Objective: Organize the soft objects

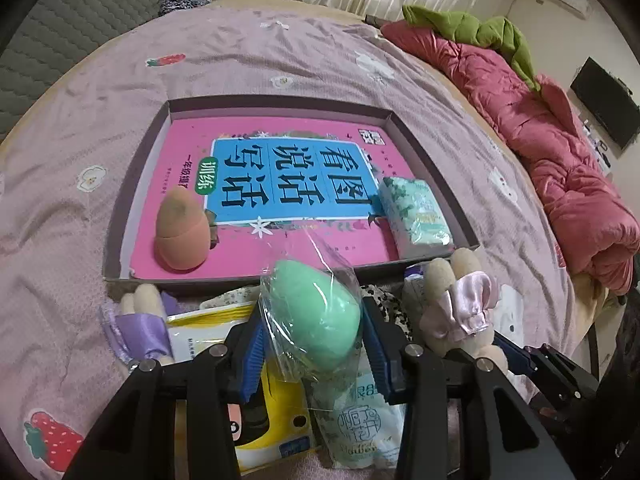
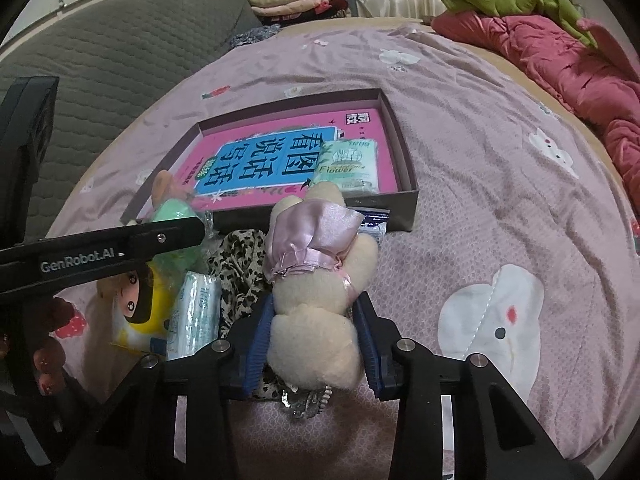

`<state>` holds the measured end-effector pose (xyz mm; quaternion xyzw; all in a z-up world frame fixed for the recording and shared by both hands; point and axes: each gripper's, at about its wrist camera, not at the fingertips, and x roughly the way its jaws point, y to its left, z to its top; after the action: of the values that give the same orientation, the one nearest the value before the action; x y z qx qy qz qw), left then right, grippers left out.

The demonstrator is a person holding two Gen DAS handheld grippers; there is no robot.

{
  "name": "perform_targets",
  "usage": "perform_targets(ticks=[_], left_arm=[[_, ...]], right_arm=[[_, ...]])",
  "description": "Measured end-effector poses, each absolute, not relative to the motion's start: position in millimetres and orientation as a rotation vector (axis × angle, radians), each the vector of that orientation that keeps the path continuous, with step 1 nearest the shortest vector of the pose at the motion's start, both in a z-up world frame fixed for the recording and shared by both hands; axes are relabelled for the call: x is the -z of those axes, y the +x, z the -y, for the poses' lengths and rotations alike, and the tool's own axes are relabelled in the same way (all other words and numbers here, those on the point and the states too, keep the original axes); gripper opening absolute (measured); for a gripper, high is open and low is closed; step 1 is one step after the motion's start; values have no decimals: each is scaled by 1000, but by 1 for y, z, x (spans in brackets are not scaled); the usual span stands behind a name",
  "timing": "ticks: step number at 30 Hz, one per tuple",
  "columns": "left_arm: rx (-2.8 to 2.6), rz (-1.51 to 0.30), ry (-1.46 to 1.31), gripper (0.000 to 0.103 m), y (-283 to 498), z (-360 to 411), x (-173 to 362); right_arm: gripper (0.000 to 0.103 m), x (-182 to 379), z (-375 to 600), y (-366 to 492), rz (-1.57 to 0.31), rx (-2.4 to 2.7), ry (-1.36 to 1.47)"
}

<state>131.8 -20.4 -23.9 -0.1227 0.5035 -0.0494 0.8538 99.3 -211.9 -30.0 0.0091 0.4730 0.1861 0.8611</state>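
Observation:
My left gripper (image 1: 314,344) is shut on a green sponge egg in a clear bag (image 1: 316,316), held above the pile in front of the box. My right gripper (image 2: 316,344) is shut on a cream plush bunny in a pink satin dress (image 2: 316,280); the bunny also shows in the left wrist view (image 1: 460,312). The shallow box (image 1: 138,168) holds a pink book (image 1: 280,176), an orange sponge egg (image 1: 182,230) at its near left and a green tissue pack (image 1: 416,212) at its near right.
On the pink bedsheet (image 1: 280,60) before the box lie a plush in a purple dress (image 1: 140,316), a yellow packet (image 1: 276,428), a tissue pack (image 2: 196,316) and leopard-print cloth (image 2: 236,264). A red quilt (image 1: 560,152) is heaped at right, a grey sofa (image 2: 120,52) at left.

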Motion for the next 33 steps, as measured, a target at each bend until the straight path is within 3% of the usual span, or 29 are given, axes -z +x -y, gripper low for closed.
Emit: perform_targets(ticks=[33], left_arm=[[52,-897,-325,44,95,-25,-44]], right_arm=[[41,-31,202,77,-822,-439,18]])
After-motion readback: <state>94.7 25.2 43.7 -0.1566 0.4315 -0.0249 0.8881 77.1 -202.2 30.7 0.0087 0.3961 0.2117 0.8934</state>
